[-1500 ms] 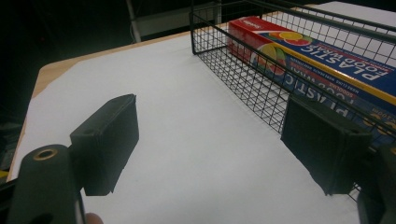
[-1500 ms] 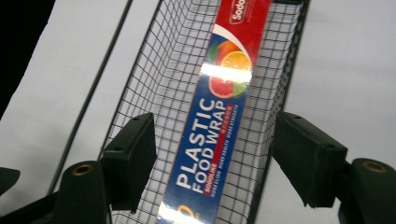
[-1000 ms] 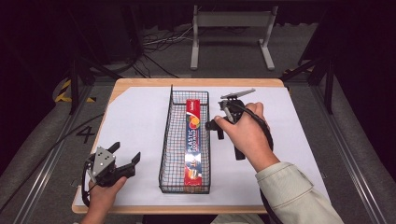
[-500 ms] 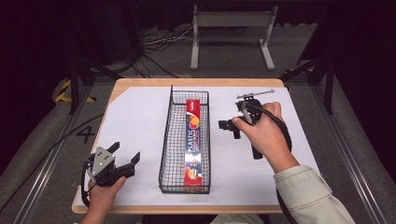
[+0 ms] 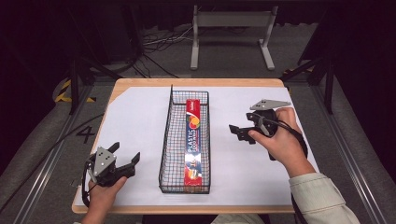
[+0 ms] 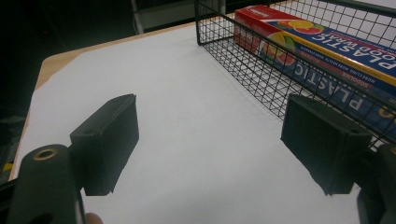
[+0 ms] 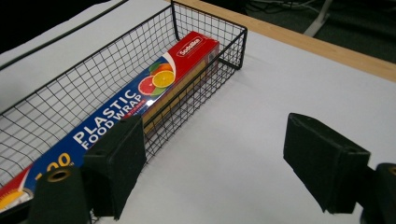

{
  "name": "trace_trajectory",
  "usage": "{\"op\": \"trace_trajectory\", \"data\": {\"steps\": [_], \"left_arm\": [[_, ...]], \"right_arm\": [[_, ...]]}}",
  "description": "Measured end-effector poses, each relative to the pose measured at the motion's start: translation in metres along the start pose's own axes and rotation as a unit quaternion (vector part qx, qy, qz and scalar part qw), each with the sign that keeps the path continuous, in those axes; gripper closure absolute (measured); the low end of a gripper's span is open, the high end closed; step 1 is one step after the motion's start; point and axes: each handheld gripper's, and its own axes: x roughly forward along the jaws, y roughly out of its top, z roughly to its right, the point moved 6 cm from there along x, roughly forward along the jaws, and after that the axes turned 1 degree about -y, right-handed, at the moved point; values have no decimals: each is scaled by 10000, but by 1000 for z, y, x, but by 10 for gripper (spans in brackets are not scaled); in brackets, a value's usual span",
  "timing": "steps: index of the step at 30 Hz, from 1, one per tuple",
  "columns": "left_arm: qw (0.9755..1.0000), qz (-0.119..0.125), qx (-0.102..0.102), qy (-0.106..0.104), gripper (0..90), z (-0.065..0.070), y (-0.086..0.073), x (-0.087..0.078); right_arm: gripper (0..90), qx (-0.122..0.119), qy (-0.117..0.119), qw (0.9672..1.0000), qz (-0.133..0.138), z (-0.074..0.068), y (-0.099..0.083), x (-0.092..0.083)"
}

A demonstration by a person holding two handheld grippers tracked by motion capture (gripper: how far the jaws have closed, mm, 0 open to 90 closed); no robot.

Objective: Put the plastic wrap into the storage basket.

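Observation:
A long red and blue box of plastic food wrap (image 5: 194, 140) lies flat along the right side of a black wire basket (image 5: 167, 135) in the middle of the table. My right gripper (image 5: 237, 132) hovers just right of the basket, pointing left toward it. Its jaws have just been opening and nothing is between them. In the right gripper view the box (image 7: 140, 93) and basket (image 7: 205, 18) lie ahead to the left of the open gripper (image 7: 215, 158). My left gripper (image 5: 126, 151) rests open near the front left corner. Its own view (image 6: 210, 140) shows white sheet between the jaws, with the basket (image 6: 243, 65) at right.
A white sheet (image 5: 135, 116) covers most of the wooden table (image 5: 196, 82). A grey metal stand (image 5: 231, 28) and cables lie on the floor beyond the far edge. Bare sheet stretches on both sides of the basket.
The right hand has moved right, away from the basket, and a little nearer to the person. Its jaws stand wider apart. The left gripper has not moved.

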Motion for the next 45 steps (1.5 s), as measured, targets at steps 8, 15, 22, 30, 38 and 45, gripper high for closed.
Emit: {"op": "trace_trajectory", "data": {"steps": [8,15,22,30,38,45], "left_arm": [[9998,-33,-135,-105,194,-2,-2,3],[9999,-57,79,-52,193,2,-3,4],[9999,-61,9,-138,192,0,-5,5],[9989,-43,-63,-472,189,0,-9,8],[9982,-96,-194,-558,188,-2,-12,10],[9974,-121,-344,-620,188,-5,-15,13]], "right_arm": [[202,-310,68,9992,261,8,-20,12],[185,-291,104,9988,381,20,-38,22],[184,-272,114,9979,578,32,-54,19],[170,-223,85,9971,716,43,-75,14],[166,-55,14,9965,837,51,-101,16],[165,108,-18,9950,989,53,-118,16]]}}
